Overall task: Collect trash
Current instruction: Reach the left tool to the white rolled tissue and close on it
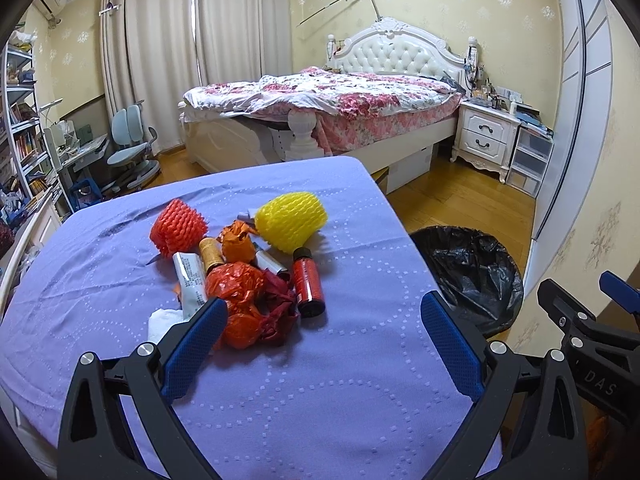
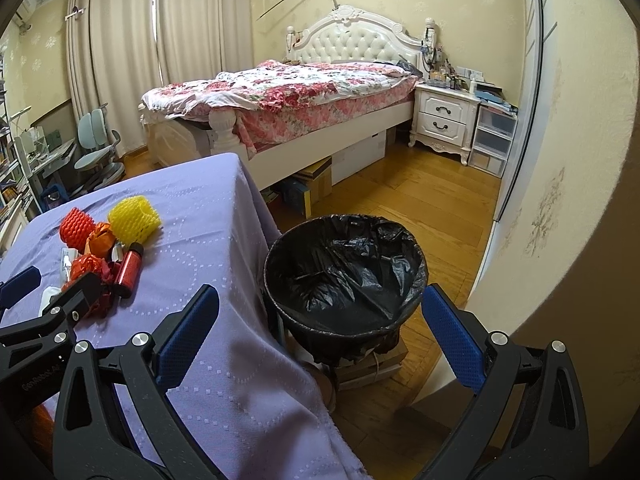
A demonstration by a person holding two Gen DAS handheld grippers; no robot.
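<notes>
So we've got a pile of trash sitting in the middle of the table (image 1: 100, 280), which is covered in a purple cloth. From the left wrist view: a red foam net (image 1: 178, 226) at the far left of the pile, a yellow foam net (image 1: 292, 222) at the far right, an orange paper wad (image 1: 238, 244) between them, and nearer to us a crumpled red plastic bag (image 1: 248, 304), a red bottle (image 1: 308, 282) with a black cap lying just right of it, a silver tube (image 1: 190, 280) on the left, and a white tissue (image 1: 162, 320) at the near left corner (partly hidden behind a finger).

Our left gripper (image 1: 322, 320) hovers over the near side of the pile, jaws spread wide apart, nothing between them. The left finger overlaps the bag and tissue in view, but we can't tell if it's touching.

Our right gripper (image 2: 320, 314) is off the table's right edge, jaws also wide apart and empty, pointed at the trash bin (image 2: 344, 276). The bin has a black liner and stands on the wood floor just beside the table, propped on some flat boxes (image 2: 372, 364).
</notes>
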